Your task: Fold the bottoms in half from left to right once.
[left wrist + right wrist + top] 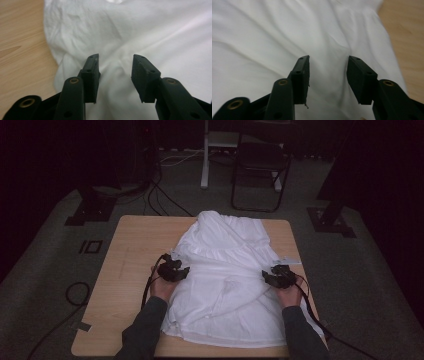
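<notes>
- High view: the white garment (227, 280) lies on the wooden table (130, 245), its long axis running from the near edge toward the far edge, narrow end pointing away
- Left gripper (173, 270) at the garment's left edge, jaws apart, holding nothing
- Right gripper (280, 276) at its right edge, jaws apart, empty

The white cloth (227, 270) looks soft and thin, with a dull, matt face and lots of wrinkles. The desk (130, 245) is pale wood, smooth, with fine grain lines. The left hand-held gripper (115, 72) is black plastic, matt and a bit rough on its pads (91, 72), with small shiny brass rings. The right hand-held gripper (328, 75) is the same. At twelve o'clock, the floor (360, 270) is grey fuzzy carpet.
</notes>
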